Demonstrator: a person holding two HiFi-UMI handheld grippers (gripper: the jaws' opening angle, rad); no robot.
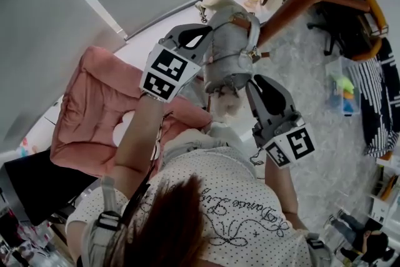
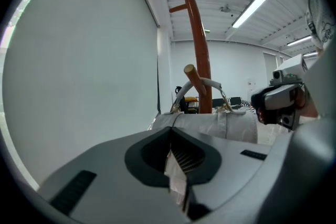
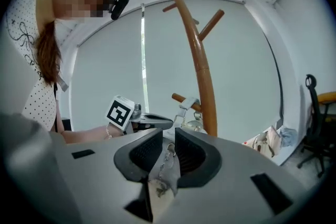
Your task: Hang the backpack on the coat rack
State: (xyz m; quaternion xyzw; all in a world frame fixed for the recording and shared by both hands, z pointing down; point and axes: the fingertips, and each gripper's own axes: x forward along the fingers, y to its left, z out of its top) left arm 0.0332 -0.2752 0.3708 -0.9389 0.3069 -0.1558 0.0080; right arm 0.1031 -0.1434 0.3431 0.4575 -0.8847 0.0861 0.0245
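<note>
Left tool [image 1: 205, 47], right tool [image 1: 251, 85] gripping backpack [image 1: 228, 62]

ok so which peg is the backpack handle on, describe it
Find the tall brown wooden coat rack by the white wall. Low on its trunk a short stub peg angles up to the left, just above the silver backpack. Unlike the bare pegs near the top, it has the backpack's grey handle looped over it.

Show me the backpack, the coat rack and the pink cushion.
backpack [image 1: 226, 62], head view, grey body.
coat rack [image 2: 199, 44], left gripper view, trunk.
pink cushion [image 1: 87, 115], head view, top face.
</note>
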